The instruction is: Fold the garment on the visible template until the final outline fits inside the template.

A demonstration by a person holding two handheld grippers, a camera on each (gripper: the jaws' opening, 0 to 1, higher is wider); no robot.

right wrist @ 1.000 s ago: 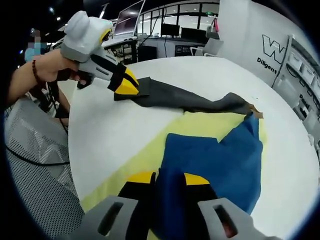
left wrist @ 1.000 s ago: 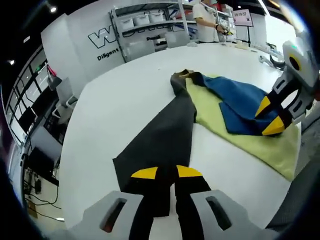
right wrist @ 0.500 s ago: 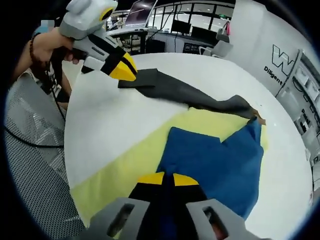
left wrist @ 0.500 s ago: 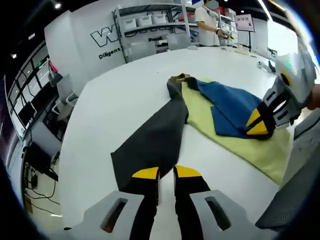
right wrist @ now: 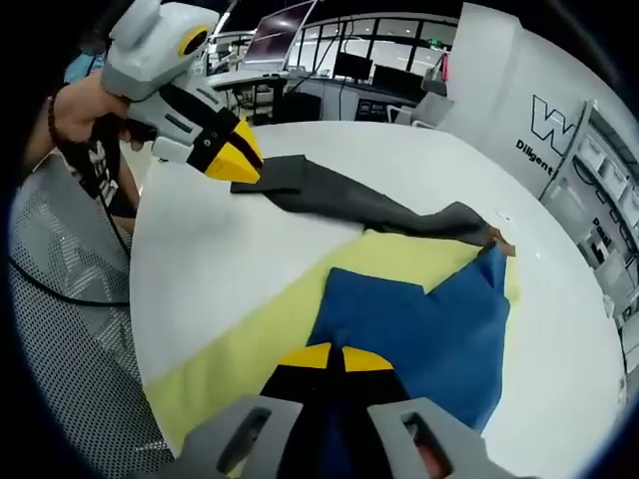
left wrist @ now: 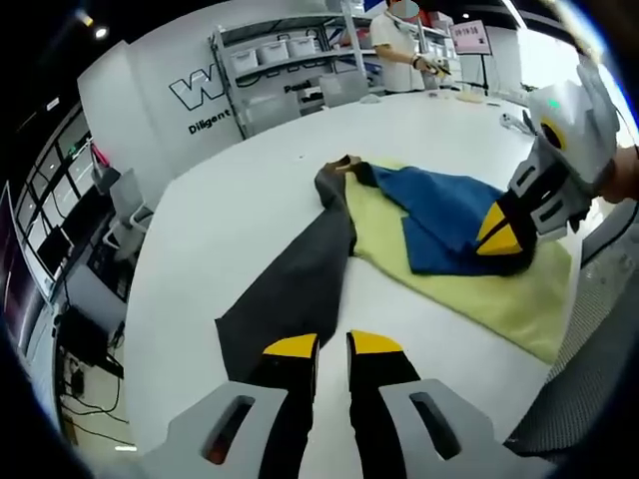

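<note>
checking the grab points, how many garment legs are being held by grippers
2. The dark leg lies off the yellow template, pinched by the left gripper; the blue leg lies on it, pinched by the right gripper.

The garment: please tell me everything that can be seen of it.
The garment is soft cloth, blue outside and dark grey inside. Its blue part lies folded on the yellow template; one dark grey leg stretches off it across the white table. The right gripper pinches the blue edge, and the left gripper is shut on the grey leg's end.

Blue-and-charcoal garment (right wrist: 419,329), pale yellow template (right wrist: 260,329), white table (left wrist: 230,220) — yellow-tipped black jaws
</note>
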